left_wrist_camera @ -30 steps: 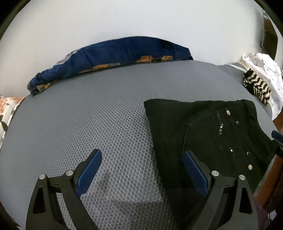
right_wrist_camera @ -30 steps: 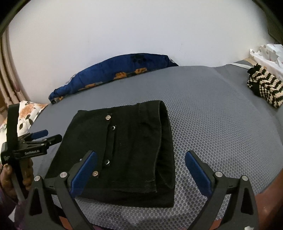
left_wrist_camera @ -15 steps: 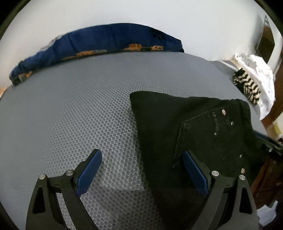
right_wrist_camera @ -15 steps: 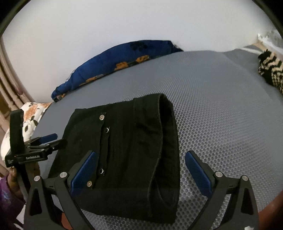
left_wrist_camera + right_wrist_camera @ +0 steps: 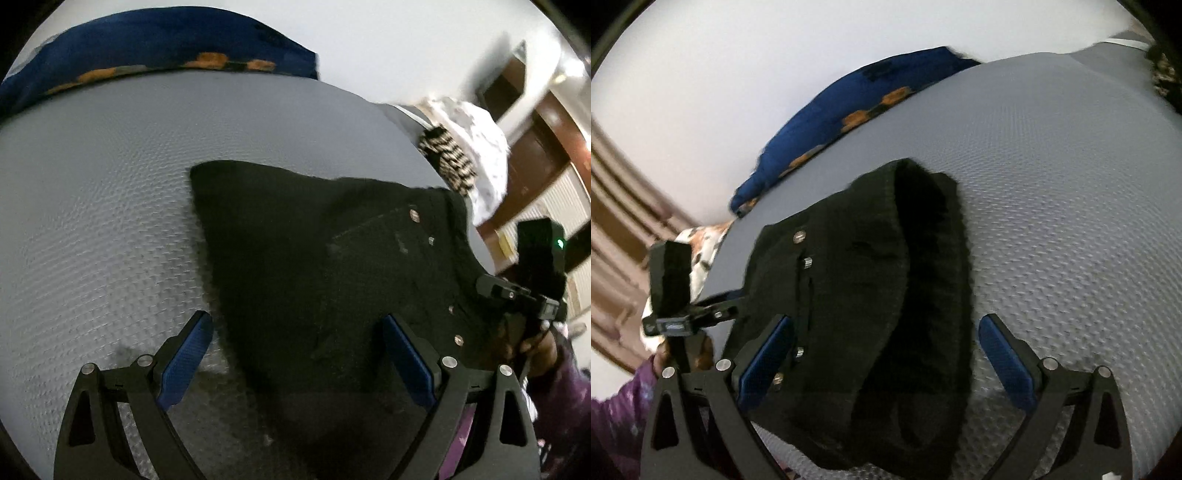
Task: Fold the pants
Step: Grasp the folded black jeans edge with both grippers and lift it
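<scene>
The black pants [image 5: 314, 266] lie folded into a compact bundle on the grey mat [image 5: 92, 221], filling the centre and right of the left wrist view and the middle of the right wrist view [image 5: 871, 314]. Silver studs dot the cloth near its pocket. The left gripper [image 5: 297, 354] hovers low in frame with its blue pads spread wide, one over bare mat, the other over the cloth, gripping nothing. The right gripper [image 5: 882, 354] is likewise spread, straddling the bundle's near end. Each tool shows small at the edge of the other's view, at mid right and mid left. A blue pillow [image 5: 147, 44] sits along the top, a striped cloth [image 5: 448, 158] at upper right.
</scene>
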`<state>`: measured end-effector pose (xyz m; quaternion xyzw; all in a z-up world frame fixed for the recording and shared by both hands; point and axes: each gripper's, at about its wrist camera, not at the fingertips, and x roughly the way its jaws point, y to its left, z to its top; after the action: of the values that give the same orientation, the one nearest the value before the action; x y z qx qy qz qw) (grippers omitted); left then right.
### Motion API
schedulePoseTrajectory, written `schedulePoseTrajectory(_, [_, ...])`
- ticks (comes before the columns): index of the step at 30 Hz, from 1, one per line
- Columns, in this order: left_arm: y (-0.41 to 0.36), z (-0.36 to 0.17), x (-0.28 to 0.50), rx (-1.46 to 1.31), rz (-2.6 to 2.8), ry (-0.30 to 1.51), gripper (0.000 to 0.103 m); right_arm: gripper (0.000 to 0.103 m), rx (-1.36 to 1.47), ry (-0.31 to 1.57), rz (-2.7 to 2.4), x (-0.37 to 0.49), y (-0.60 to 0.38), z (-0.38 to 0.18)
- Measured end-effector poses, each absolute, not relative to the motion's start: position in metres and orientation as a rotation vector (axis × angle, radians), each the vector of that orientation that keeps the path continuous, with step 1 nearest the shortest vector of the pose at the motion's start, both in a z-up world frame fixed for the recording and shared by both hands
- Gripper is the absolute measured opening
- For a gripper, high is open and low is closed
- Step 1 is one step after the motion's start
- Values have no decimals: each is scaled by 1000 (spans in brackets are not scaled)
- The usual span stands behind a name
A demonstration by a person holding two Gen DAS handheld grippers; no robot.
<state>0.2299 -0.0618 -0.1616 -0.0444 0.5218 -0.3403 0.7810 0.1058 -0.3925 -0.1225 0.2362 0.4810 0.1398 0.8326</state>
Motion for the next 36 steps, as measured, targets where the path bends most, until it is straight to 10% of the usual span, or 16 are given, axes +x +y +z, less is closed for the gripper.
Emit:
schedulePoseTrajectory(15, [-66,-165,236,-194,-923,1133,93,86,554,1091,567,135,-392,-129])
schedulePoseTrajectory(19, [-61,-166,235,-167,-921,1123,76,56,485,1126,576,133,-400,-132])
schedulePoseTrajectory(36, [-58,-156,213,-160,-709,1028,25,30,513,1096,529,125,-399,-125])
